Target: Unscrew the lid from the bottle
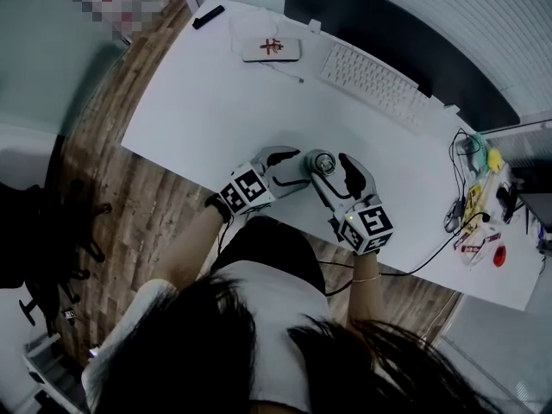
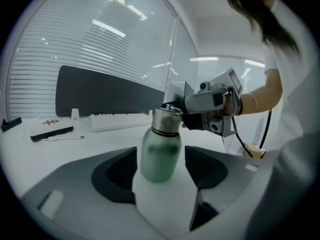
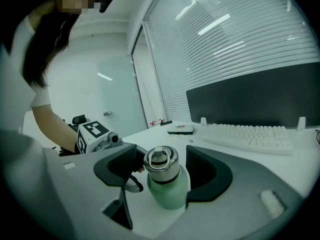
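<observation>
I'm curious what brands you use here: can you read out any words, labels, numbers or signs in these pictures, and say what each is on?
No text can be read with certainty.
Red mark on the white flat case: too blurred to read.
Keys of the keyboard: too small to read.
Left marker cube and right marker cube: black-and-white square patterns, no letters.
Bottle: no label shows.

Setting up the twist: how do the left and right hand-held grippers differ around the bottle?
The left hand-held gripper flanks the bottle low, at its green part; the right hand-held gripper sits higher, level with the steel lid. They reach in from opposite sides. Both have jaws apart, with the bottle between them.
</observation>
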